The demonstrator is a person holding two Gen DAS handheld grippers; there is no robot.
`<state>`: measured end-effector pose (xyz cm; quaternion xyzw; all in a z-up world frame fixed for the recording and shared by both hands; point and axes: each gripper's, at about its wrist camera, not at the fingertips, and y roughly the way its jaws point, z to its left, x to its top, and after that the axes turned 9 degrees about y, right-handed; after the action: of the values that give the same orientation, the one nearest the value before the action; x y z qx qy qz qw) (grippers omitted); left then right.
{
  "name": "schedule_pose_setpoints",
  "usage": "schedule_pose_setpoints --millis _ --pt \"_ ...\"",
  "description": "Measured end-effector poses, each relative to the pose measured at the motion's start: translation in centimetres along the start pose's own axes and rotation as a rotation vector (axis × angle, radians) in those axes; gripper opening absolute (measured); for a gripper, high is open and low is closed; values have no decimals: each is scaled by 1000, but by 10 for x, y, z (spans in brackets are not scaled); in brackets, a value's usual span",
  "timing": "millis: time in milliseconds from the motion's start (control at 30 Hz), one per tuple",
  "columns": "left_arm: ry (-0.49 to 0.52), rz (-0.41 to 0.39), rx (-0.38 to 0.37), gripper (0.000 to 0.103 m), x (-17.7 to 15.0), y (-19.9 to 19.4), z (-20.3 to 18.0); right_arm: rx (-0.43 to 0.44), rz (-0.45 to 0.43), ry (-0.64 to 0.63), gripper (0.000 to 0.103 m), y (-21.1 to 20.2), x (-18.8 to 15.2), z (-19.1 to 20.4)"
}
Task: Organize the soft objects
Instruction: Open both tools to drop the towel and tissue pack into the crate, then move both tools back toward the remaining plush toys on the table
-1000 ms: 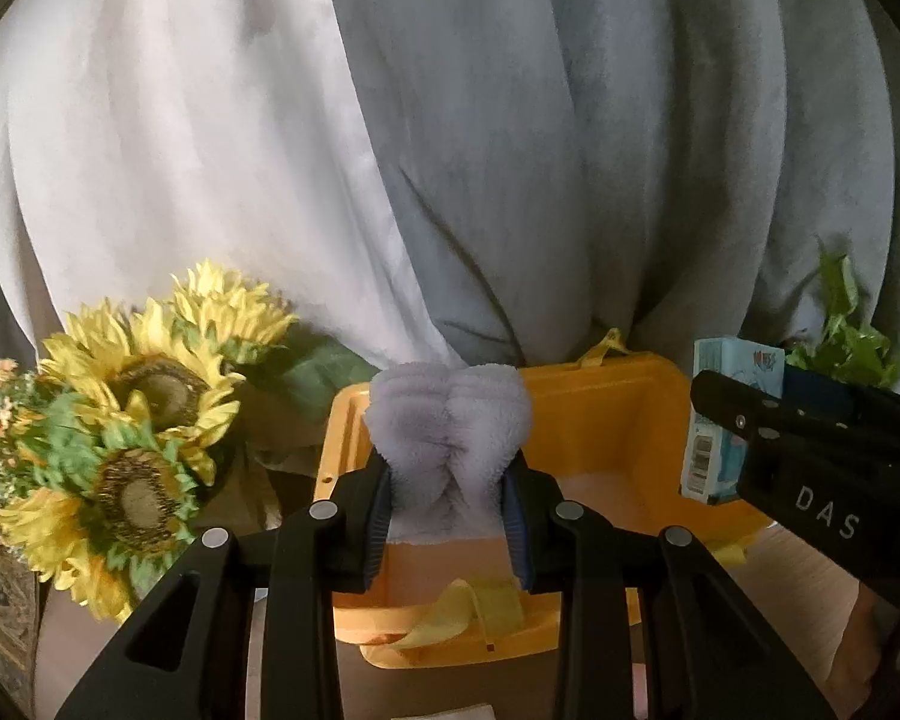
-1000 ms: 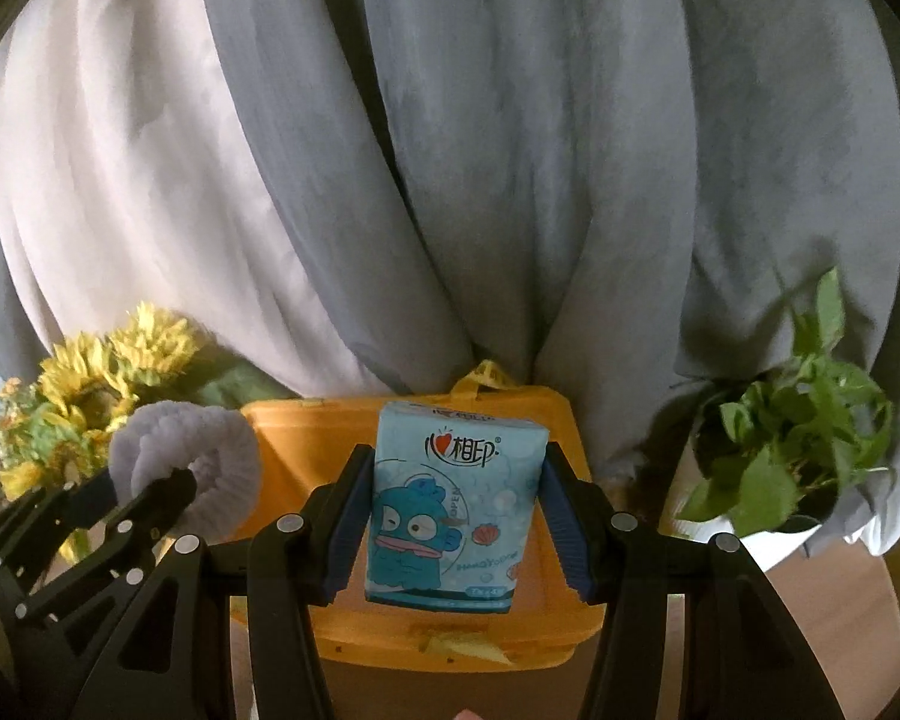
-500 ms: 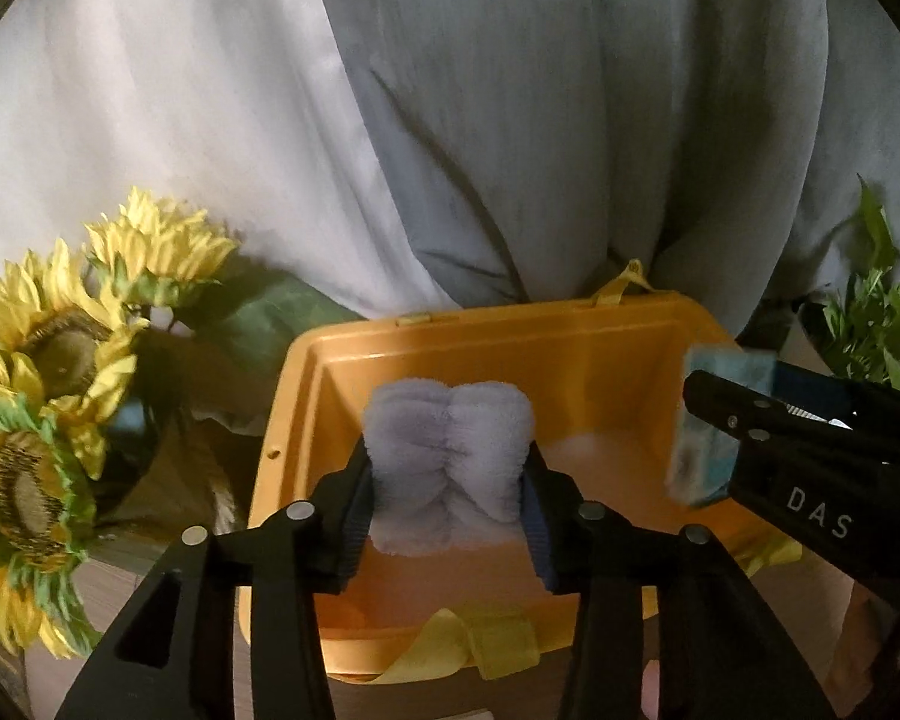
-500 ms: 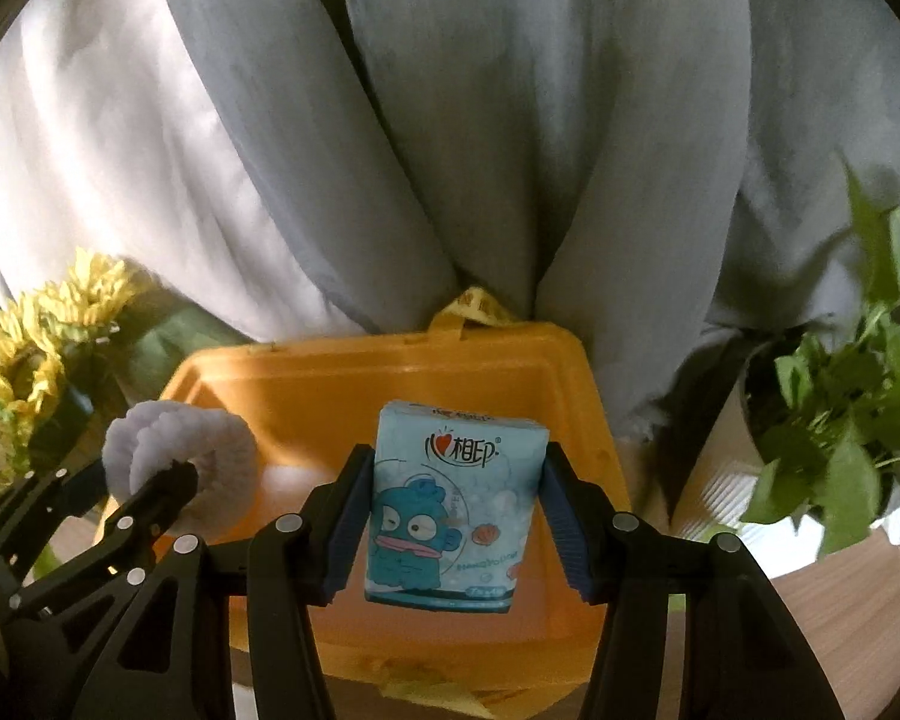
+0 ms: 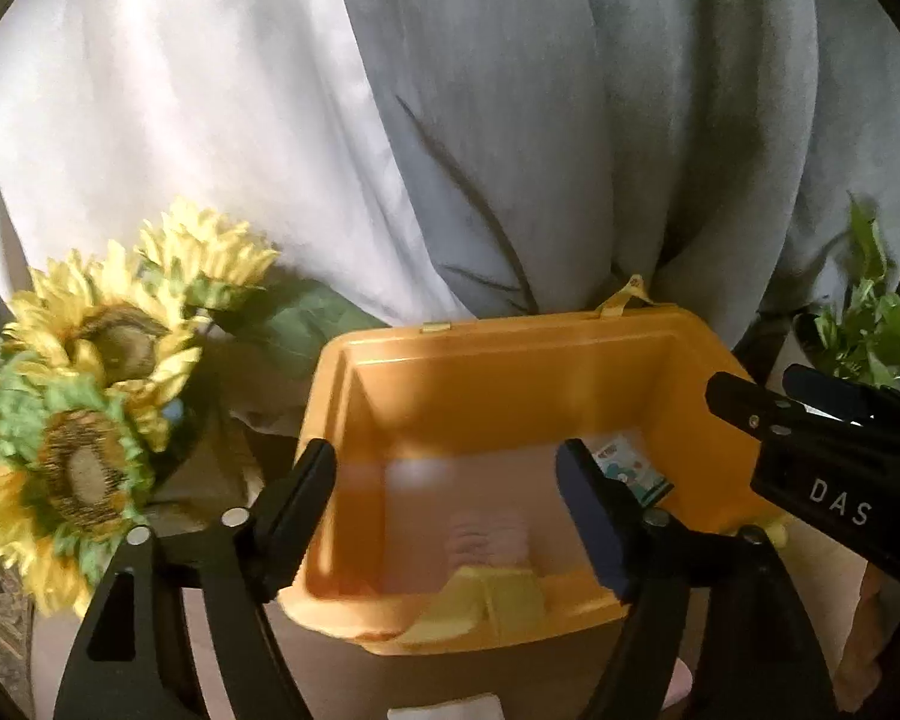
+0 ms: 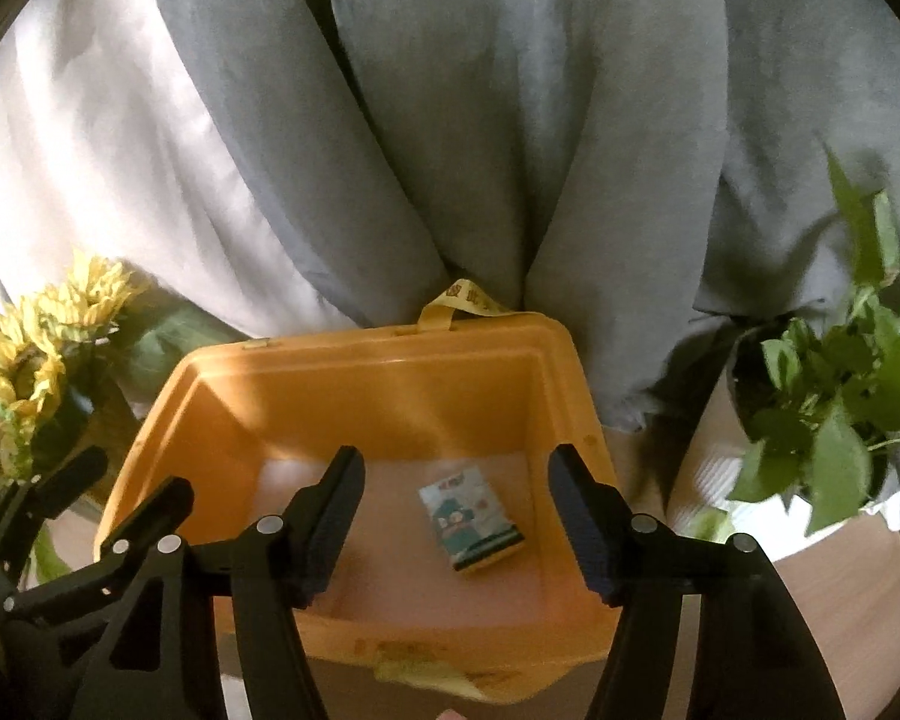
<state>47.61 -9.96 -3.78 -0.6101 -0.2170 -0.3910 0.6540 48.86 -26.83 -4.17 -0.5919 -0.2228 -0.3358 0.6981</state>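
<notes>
My left gripper [image 5: 444, 510] hangs over the orange bin [image 5: 510, 354], jaws opening with nothing pressed between them; a blurred pale towel [image 5: 489, 540] lies on the bin floor, low centre of frame. My right gripper [image 6: 456, 516] likewise: jaws opening and released, the tissue pack [image 6: 471, 525] lying flat on the bin floor between and beyond the fingers. Sunflowers [image 5: 84, 414] at left edge, leafy plant [image 6: 834, 420] at right.

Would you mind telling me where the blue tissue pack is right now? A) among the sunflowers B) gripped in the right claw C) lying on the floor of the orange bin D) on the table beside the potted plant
C: the tissue pack lies flat on the floor of the orange bin, below the right claw, whose jaws are opening with nothing pressed between them.
</notes>
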Motion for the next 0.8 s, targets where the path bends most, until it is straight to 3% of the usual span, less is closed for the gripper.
schedule_pose_setpoints --millis 600,800 --pt "10 -103 13 79 -33 -119 -13 22 -113 2 69 -113 -37 -7" --pt "3 -117 51 79 -46 -147 -29 47 -132 -2 69 -138 -52 -20"
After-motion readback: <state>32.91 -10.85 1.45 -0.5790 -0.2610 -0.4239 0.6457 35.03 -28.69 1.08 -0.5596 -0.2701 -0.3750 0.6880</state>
